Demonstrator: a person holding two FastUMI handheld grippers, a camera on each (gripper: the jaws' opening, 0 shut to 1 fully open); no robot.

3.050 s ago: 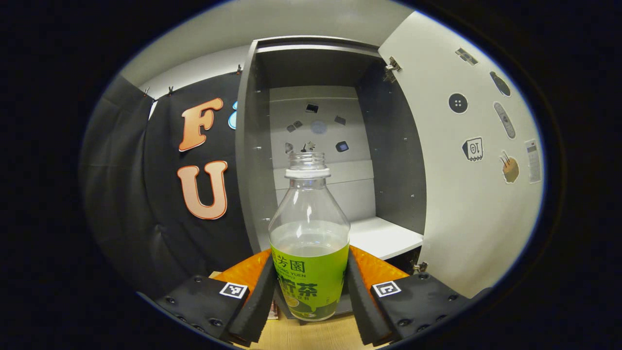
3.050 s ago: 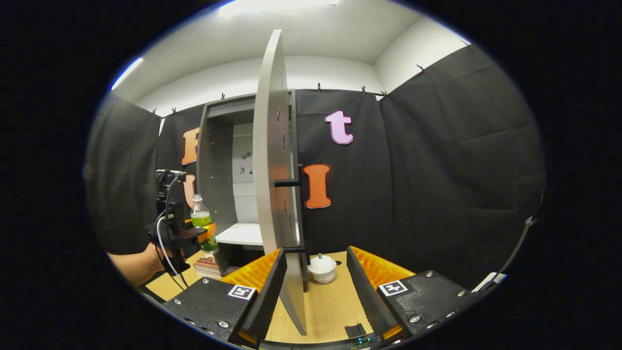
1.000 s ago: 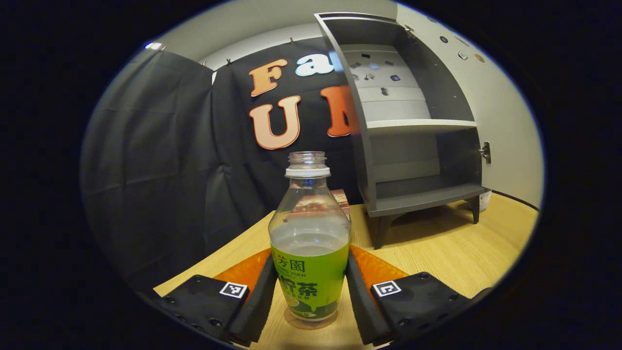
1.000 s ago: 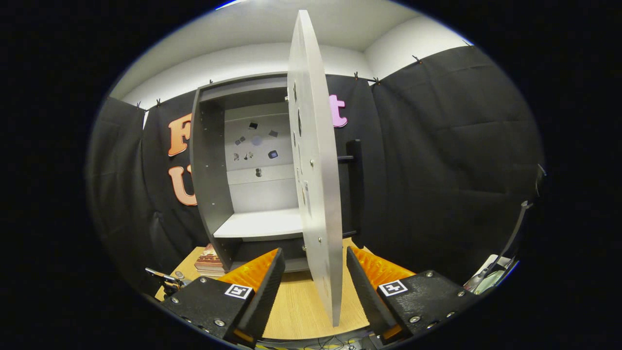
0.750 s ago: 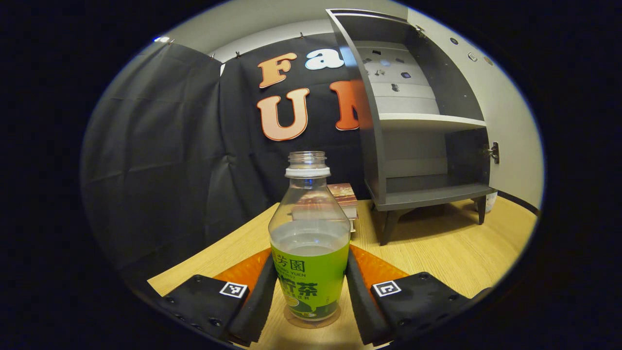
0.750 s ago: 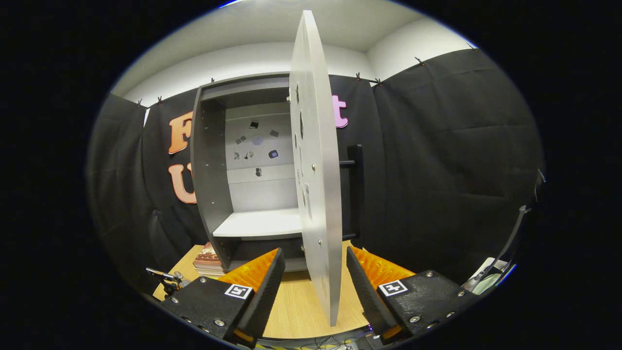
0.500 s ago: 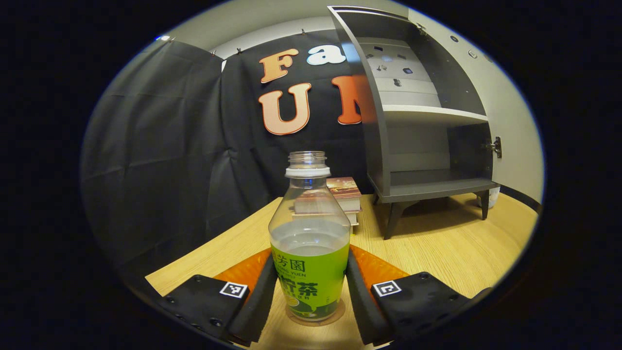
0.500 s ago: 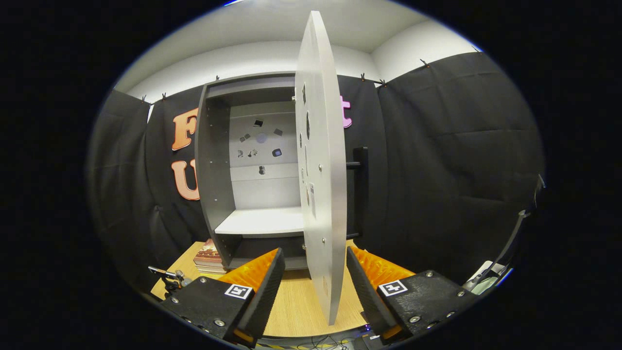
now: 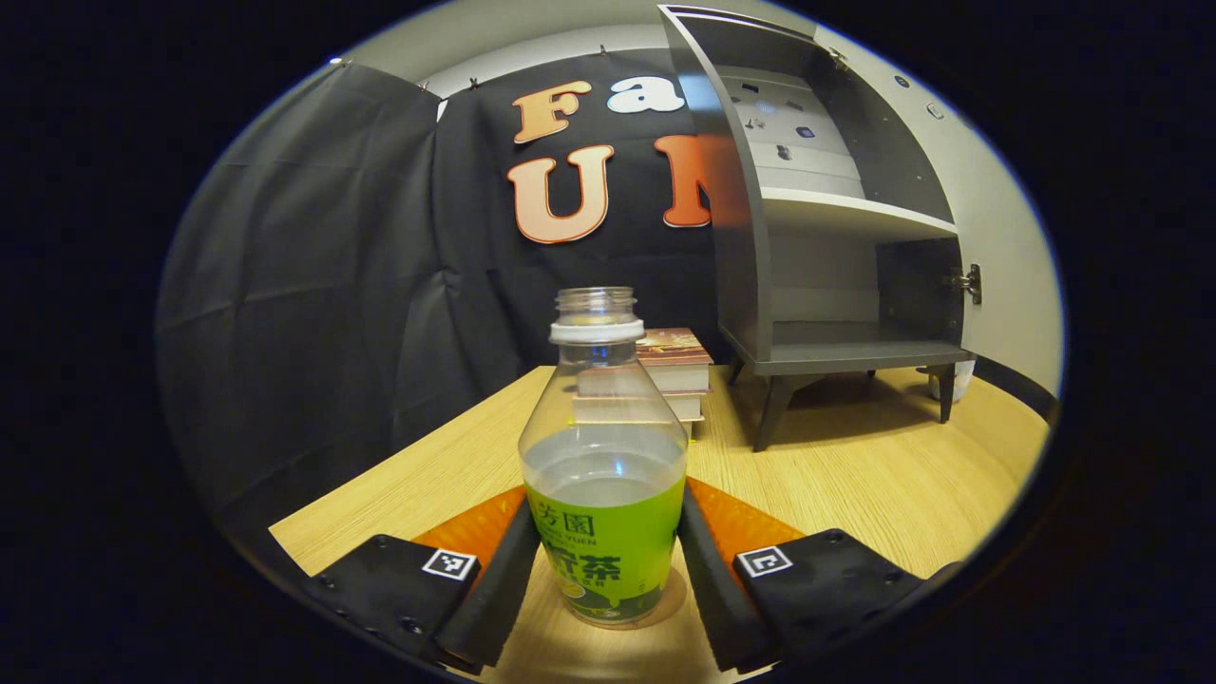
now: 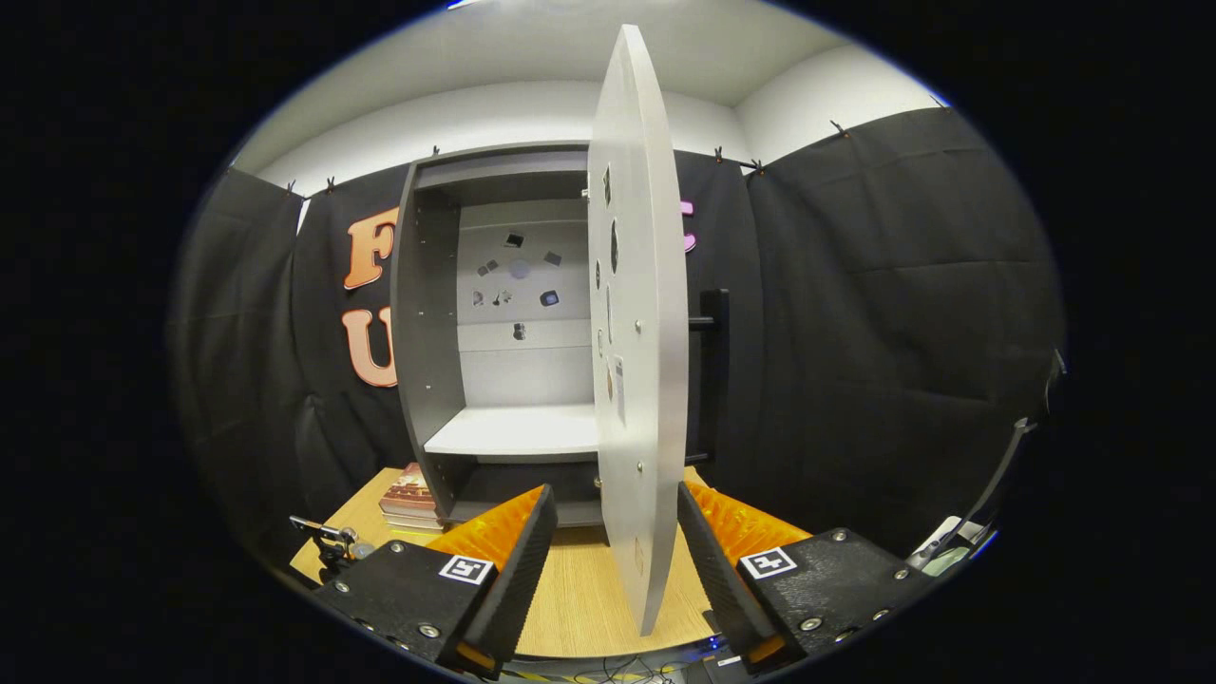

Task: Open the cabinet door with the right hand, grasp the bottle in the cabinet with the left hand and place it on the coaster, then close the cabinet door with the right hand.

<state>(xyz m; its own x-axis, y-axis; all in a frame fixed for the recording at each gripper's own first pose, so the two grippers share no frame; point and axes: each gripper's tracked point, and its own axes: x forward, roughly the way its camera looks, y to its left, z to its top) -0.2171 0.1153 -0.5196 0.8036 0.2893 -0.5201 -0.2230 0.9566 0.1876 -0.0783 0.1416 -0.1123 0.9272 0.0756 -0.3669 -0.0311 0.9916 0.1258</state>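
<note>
The left tool [image 9: 605, 570] stood with its fingers spread a little, flanking the bottle [image 9: 602, 475] without clearly pressing it. The bottle stood upright on the coaster [image 9: 665, 608] on the tabletop [image 9: 855, 484], well apart from the cabinet [image 9: 817, 218]. The right tool [image 10: 608, 560] was spread, the open door [image 10: 638, 332] edge-on between its fingers.

Illumination is even, overhead and moderately bright. The grey open-fronted cabinet [image 9: 836, 237] casts a soft shadow onto the light wooden tabletop [image 9: 883, 475]. Fisheye distortion bows the pale grey cabinet door [image 10: 638, 332] at its ends. Both views are sharp, without glare.
</note>
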